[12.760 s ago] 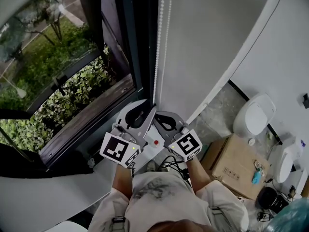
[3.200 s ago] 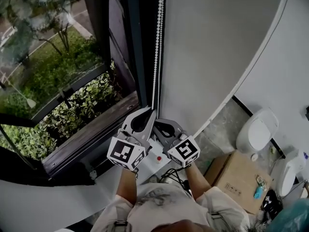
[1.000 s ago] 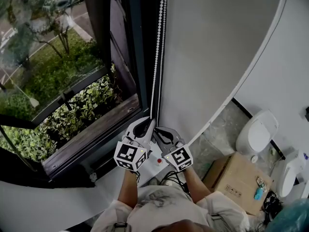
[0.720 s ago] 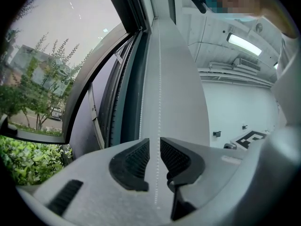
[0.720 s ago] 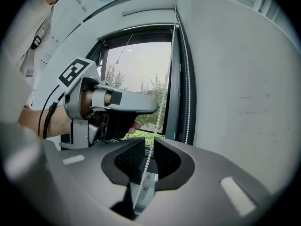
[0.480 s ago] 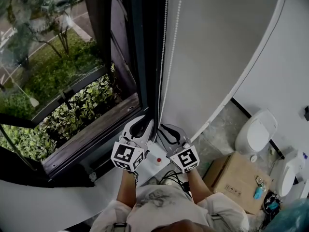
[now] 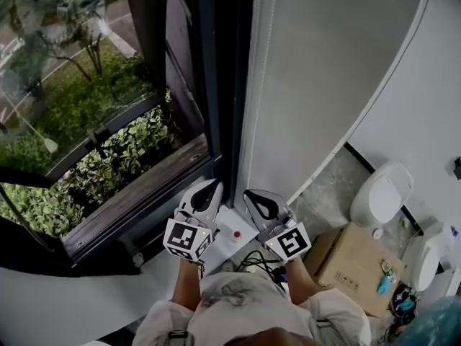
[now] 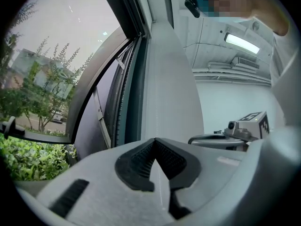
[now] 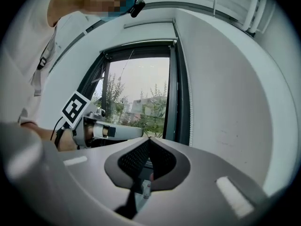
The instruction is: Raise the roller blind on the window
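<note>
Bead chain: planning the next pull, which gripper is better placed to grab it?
Left, probably: the bead chain runs dead ahead of the left gripper, but off to one side of the right gripper.

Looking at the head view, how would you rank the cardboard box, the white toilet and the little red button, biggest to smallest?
1. cardboard box
2. white toilet, only somewhat smaller
3. red button, tiny by comparison

Daylight through window [image 7: 72, 85], fisheye-dark edges
</note>
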A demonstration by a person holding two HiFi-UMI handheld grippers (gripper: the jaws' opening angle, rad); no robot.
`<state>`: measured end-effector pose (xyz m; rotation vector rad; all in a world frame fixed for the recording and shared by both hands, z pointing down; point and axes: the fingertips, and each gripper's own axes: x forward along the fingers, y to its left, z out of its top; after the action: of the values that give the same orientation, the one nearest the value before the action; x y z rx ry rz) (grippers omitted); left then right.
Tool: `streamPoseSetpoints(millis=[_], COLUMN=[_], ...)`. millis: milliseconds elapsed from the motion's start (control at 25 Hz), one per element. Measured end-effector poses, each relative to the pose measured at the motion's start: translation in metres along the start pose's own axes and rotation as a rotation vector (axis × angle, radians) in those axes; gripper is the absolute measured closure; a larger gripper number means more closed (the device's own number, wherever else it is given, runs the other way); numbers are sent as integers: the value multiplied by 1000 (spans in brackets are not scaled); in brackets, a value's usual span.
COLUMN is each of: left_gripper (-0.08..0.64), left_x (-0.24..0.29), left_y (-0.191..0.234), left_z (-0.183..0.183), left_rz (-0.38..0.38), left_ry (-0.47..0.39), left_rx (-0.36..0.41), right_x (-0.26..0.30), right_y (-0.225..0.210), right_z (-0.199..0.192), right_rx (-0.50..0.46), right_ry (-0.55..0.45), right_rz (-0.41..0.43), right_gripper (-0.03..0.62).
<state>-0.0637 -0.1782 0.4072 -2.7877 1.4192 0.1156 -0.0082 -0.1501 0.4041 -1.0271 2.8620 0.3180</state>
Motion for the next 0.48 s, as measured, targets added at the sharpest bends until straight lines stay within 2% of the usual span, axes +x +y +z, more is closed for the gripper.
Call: streamPoseSetpoints(millis=[200,480], left_gripper=[554,554], left_x=[-6,-15], left_y=[-5,-12], left_z=[-14,-33], left_rz=[-12,-3], left_ry=[12,29], left_rx=[-10,-34], right_x=[-10,-21], right_y=[-1,-1], right_z=[-16,-24], right_rx=[59,111], right_ry=[59,59], right_rz=[-7,-32], right_gripper=[584,584])
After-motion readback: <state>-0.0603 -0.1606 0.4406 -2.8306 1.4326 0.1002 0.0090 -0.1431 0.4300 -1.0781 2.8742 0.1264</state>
